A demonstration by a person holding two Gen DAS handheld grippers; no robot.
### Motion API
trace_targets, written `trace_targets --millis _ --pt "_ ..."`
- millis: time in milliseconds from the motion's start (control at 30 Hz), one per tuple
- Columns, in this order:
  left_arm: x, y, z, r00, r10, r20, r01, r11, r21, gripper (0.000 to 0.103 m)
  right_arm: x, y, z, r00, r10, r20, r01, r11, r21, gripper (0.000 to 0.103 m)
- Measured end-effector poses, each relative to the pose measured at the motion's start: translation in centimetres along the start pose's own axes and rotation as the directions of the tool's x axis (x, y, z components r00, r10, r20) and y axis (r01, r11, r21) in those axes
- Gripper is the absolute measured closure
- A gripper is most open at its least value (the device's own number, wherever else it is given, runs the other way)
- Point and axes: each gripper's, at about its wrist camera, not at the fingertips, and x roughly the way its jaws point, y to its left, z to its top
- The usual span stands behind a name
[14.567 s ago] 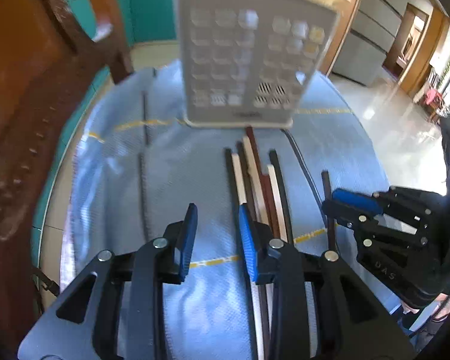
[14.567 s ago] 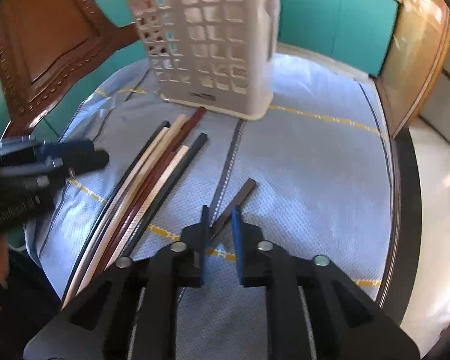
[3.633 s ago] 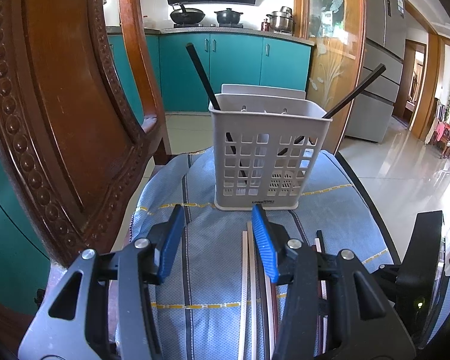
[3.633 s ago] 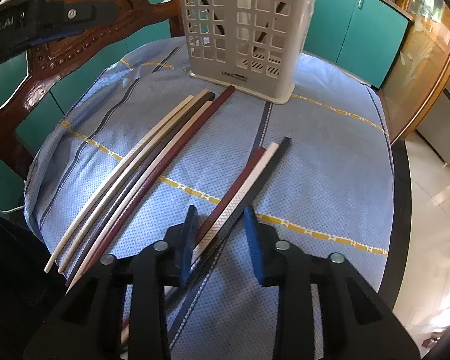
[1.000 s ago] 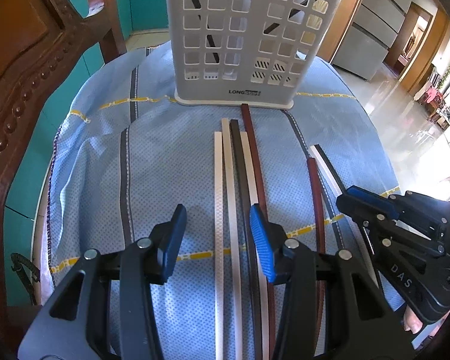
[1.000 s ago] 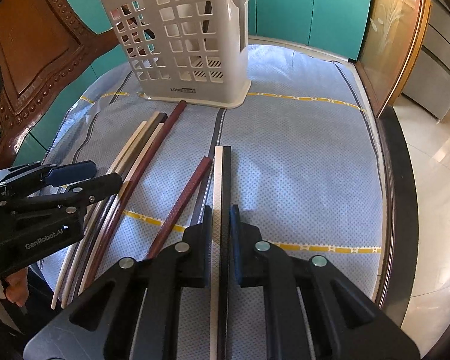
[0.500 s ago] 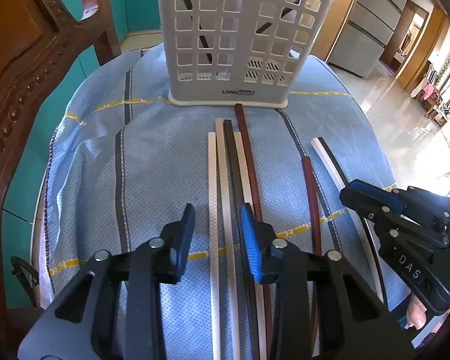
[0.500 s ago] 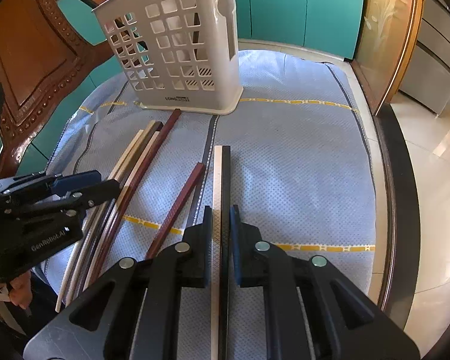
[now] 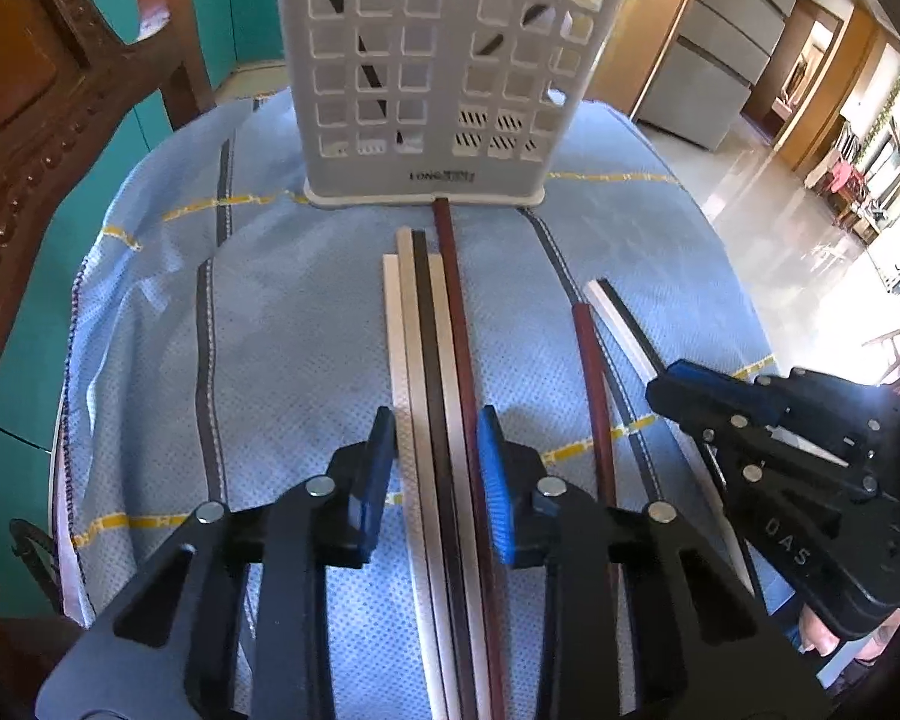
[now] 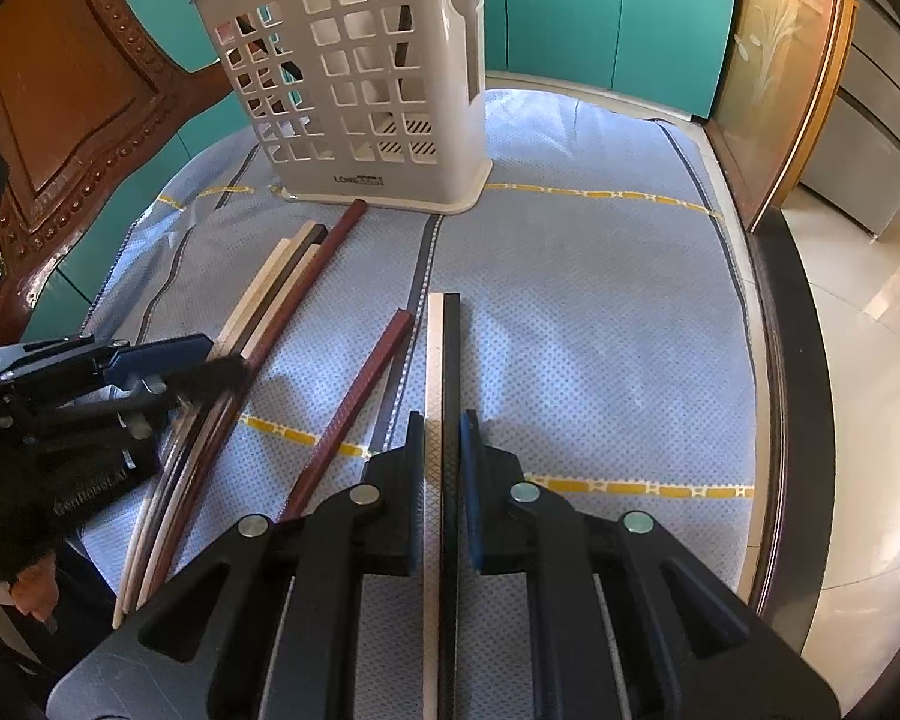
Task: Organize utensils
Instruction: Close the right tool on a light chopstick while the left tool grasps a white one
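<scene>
Here, a round table under a pale blue cloth carries a white lattice utensil holder at 12 o'clock, with dark chopsticks standing inside it. From its base toward 6 o'clock runs a bundle of five chopsticks, white, cream, dark brown and maroon, lying side by side. The left tool has closed its blue pads onto this bundle at its near part. At 3 o'clock from it a single maroon chopstick lies apart on the cloth. Beyond that, the right tool is clamped on a white and black pair of chopsticks, which point toward 12 o'clock.
</scene>
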Motion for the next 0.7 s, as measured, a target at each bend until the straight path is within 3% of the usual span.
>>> trace_targets --millis 233,500,667,700 --pt "-1.9 1.3 0.7 0.998 0.009 0.066 -0.008 1.000 -0.029 0.096 -0.4 -0.1 0.1 1.000 -0.004 0.019 0.004 1.000 0.003 0.091" --pt "-3.6 2.2 0.3 0.996 0.001 0.087 0.003 0.999 -0.047 0.096 -2.5 0.0 0.0 0.995 0.042 0.087 -0.039 0.999 -0.030 0.091" --pt "-3.8 3.5 0.9 0.997 0.011 0.080 -0.004 0.995 -0.095 0.096 -1.9 -0.2 -0.1 0.998 0.033 0.056 -0.032 0.999 -0.019 0.091" --pt "-3.6 3.5 0.9 0.997 0.010 0.070 -0.003 0.995 -0.095 0.093 -1.7 -0.2 -0.1 0.998 0.031 0.050 -0.030 0.999 -0.020 0.091"
